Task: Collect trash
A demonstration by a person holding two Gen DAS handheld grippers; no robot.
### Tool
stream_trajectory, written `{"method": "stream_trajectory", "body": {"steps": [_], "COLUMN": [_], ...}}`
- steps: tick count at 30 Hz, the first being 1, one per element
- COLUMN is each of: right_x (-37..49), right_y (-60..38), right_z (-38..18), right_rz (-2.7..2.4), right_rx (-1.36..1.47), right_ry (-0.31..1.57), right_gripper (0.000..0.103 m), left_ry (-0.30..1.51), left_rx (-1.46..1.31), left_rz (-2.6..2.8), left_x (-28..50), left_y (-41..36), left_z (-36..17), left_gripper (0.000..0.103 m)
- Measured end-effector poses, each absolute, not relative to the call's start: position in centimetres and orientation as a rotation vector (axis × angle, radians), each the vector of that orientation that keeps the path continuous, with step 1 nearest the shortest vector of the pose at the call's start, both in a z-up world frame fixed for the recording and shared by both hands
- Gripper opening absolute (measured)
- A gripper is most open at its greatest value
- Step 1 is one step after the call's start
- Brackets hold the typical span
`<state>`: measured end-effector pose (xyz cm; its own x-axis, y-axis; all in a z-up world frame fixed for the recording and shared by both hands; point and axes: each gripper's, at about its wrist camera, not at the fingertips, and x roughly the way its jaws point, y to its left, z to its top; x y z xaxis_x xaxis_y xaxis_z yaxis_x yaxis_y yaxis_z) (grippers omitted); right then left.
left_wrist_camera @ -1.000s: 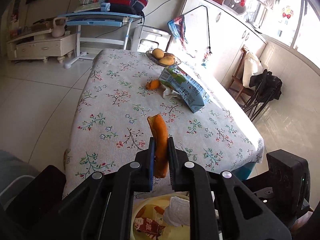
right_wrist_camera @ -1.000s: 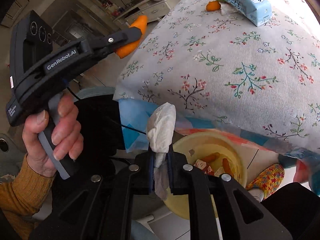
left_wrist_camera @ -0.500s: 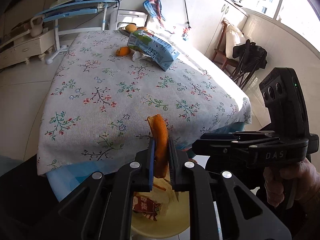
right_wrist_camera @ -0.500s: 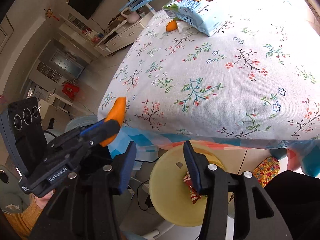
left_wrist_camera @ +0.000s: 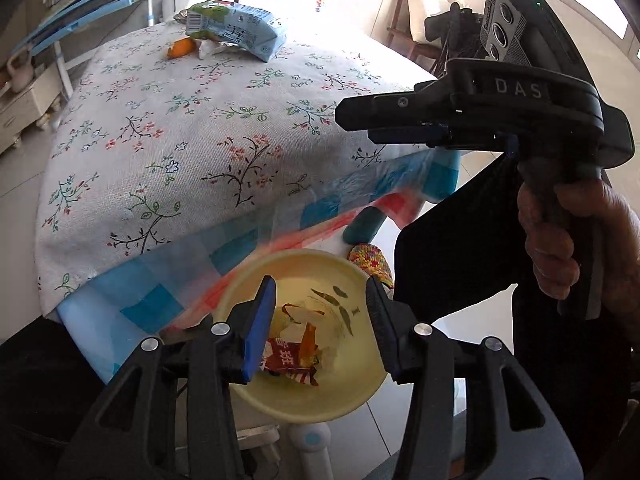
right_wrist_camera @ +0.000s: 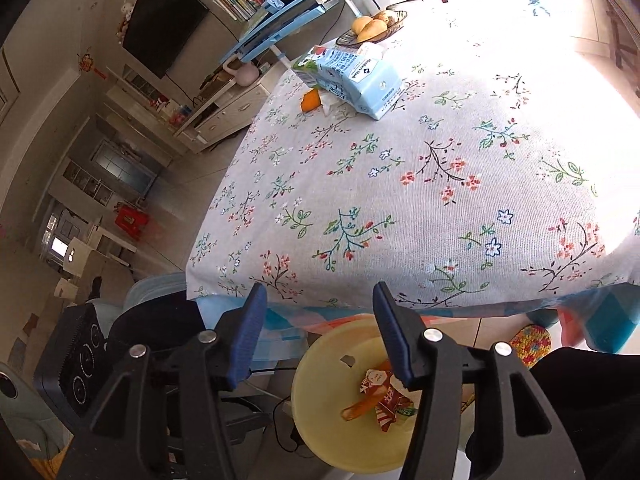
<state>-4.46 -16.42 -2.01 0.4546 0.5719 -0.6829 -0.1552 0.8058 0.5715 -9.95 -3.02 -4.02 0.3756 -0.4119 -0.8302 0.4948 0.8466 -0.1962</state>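
My left gripper (left_wrist_camera: 319, 284) hangs over a yellow bin (left_wrist_camera: 354, 380) on the floor at the table's near edge. Its jaws are opening and nothing is between them. In the bin lie a red wrapper (left_wrist_camera: 286, 360), an orange peel (left_wrist_camera: 307, 344) and white tissue. My right gripper (right_wrist_camera: 319, 288) is over the table's edge above the same bin (right_wrist_camera: 320, 400); its jaws are opening too, with nothing between them. From the left wrist view, a hand holds the right gripper (left_wrist_camera: 352, 120) at the upper right. A blue milk carton (right_wrist_camera: 352, 76), another orange peel (right_wrist_camera: 310, 100) and a tissue lie at the table's far end.
The table wears a floral cloth (right_wrist_camera: 400, 200) over a blue checked one. A fruit bowl (right_wrist_camera: 372, 26) stands behind the carton. A crocheted slipper (left_wrist_camera: 368, 258) lies beside the bin. A desk, a TV cabinet and a chair stand beyond the table.
The left gripper dropped down over the bin, opened and let go of the orange peel, which now lies in the bin. The right gripper let go of its tissue and widened.
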Motion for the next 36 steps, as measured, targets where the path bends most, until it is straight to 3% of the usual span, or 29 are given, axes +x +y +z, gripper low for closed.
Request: {"method": "stream_trajectory", "body": {"steps": [12,36], "right_x": [-4.5,-4.7], "right_y": [-16.1,-14.7], "right_z": [-2.3,-2.0], "right_rz": [0.458,0.429], "right_rx": [0.44,0.345], "right_ry": [1.019,0.992], "right_gripper": [0.055,0.056], "left_ry": [0.926,0.81], "left_rx": [-0.019,0.04], "left_rz": [-0.443,-0.287], "left_x": [-8.8,-9.3], "left_y": [0.4,1.4], "left_z": [-2.6,-1.9], "left_gripper": [0.055,0.07]}}
